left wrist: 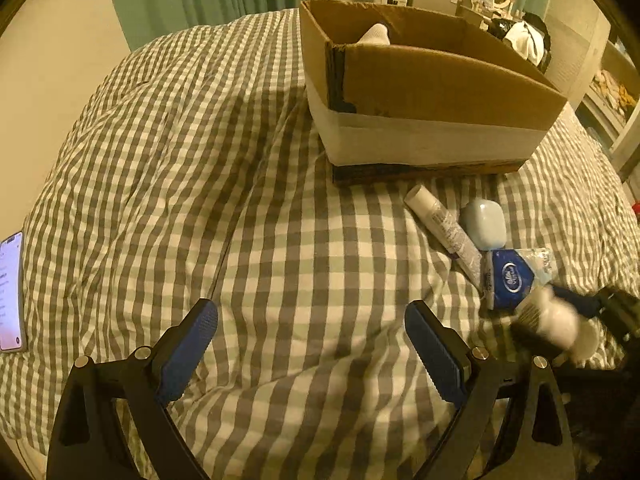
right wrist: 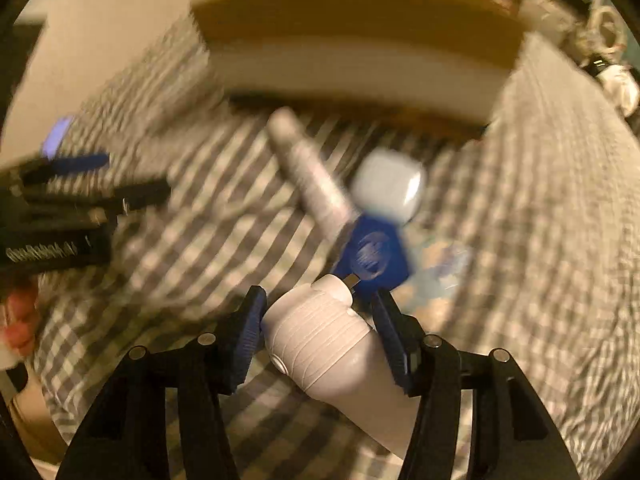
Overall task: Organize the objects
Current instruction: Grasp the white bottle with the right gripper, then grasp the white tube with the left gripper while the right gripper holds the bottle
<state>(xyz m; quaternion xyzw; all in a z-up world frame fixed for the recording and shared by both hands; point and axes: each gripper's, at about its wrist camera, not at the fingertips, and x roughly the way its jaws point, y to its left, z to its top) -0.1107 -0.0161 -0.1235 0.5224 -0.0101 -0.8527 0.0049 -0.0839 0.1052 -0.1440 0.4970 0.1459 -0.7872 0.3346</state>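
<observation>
Both tongs are up, so going 1 view at a time.

Left wrist view: left gripper is spread wide with nothing between its blue pads, hanging over bare checked bedspread. Cardboard box sits at the far side with something white poking up inside. Just near of the box, to the right, there's a little pile: a white tube lying diagonal, a pale blue case right beside it, and a blue packet touching the tube's near end. A lit phone lies at the far left edge of the bed. The right gripper shows only as a blur at the right edge.

Right wrist view, very smeared: right gripper is partly closed around a white bottle, both pads on its ribbed upper part, neck pointing toward the pile. So the bottle is in the tongs, on the near side of the blue packet.

My guess on handling: stiff plastic, light, smooth and round, so it could roll or slip between flat pads. The ribbed band looks like the best place to hold. The tube and case lie between it and the box, whose near wall must be cleared. The left gripper is well off to the left.
</observation>
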